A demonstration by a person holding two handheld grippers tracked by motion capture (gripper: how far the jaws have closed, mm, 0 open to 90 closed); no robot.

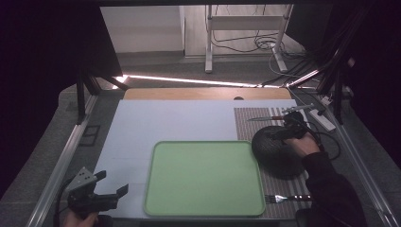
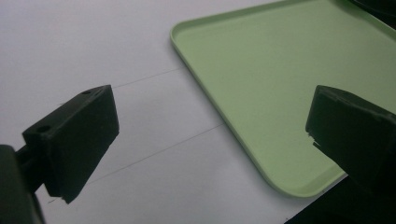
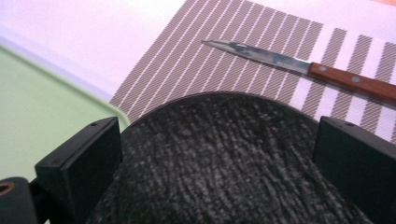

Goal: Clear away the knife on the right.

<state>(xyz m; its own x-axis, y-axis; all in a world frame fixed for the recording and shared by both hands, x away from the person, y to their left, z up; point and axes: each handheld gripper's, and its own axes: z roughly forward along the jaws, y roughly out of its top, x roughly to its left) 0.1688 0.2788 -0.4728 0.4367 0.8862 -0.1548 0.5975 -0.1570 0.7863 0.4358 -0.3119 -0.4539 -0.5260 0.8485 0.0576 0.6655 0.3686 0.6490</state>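
The left gripper [image 1: 111, 184] was held near the desk's front left corner, its jaws spread wide with nothing between them. A green tray [image 1: 204, 178] was laid in the middle. On the striped mat [image 1: 246, 124] at the right edge, the right gripper [image 1: 282, 134] was held over a black dome [image 1: 274, 151], jaws spread. A knife [image 1: 276, 117] lay behind, a fork [image 1: 286, 198] in front.

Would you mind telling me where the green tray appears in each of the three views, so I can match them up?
High view: the green tray lies at centre bottom, on the pale sheet.
Left gripper view: it fills the upper right, its near corner between the open jaws.
Right gripper view: a strip of it shows at the left edge.
Shared landmark: the dark textured bowl, just off the tray's right side.
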